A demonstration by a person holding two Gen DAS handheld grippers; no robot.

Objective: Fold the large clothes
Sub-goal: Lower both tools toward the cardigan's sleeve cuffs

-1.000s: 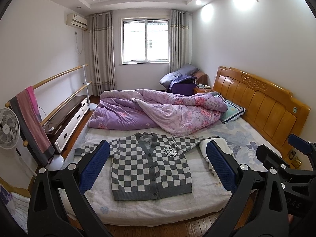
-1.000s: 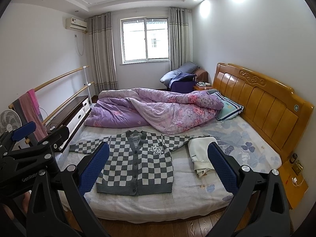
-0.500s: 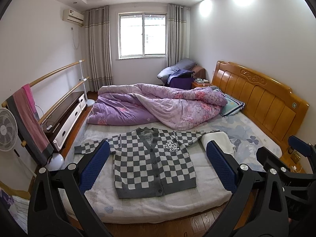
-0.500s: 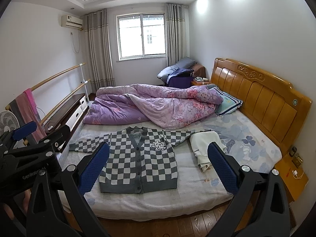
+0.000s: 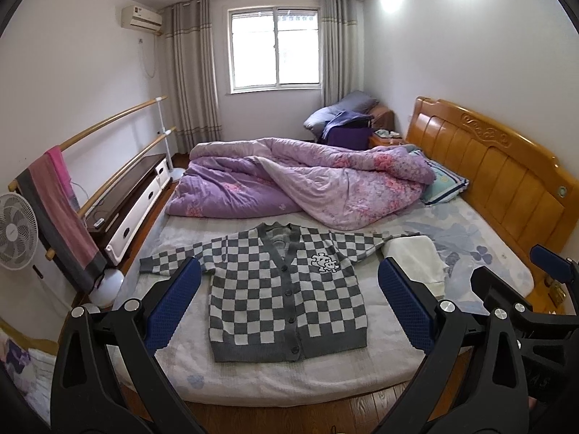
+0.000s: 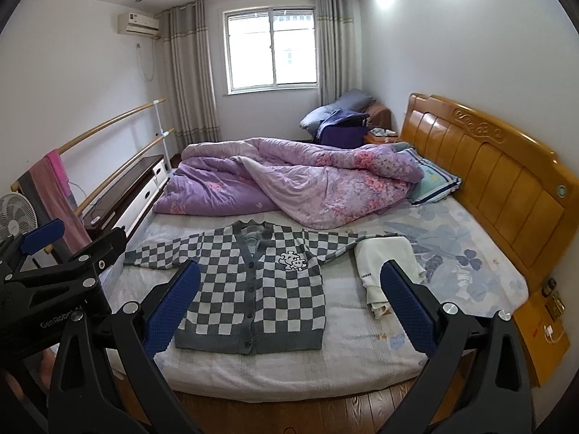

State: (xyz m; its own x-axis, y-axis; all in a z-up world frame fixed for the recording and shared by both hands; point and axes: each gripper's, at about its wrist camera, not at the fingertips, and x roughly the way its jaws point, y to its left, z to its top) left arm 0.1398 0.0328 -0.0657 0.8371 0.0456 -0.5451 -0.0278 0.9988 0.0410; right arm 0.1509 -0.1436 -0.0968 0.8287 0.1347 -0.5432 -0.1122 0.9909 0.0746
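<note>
We hold our left tool (image 5: 287,302) and right tool (image 6: 289,302) wide apart, gripping nothing, short of the bed (image 5: 253,379). The checkered cardigan (image 5: 282,289) lies flat, buttoned, sleeves spread, near the bed's front edge, a folded white garment (image 6: 387,258) just beside it.

Your cardigan (image 5: 286,296) is a grey-and-white checkerboard with grey trim and a white chest patch (image 5: 324,262). Beside it you have a cream-white folded garment (image 6: 389,264). The quilt (image 5: 311,184) is purple with pink flowers, the sheet (image 6: 466,253) pale with blue leaves, the headboard (image 5: 506,181) orange-brown wood. Both grippers (image 5: 289,307) (image 6: 291,311) carry blue pads on black frames.
</note>
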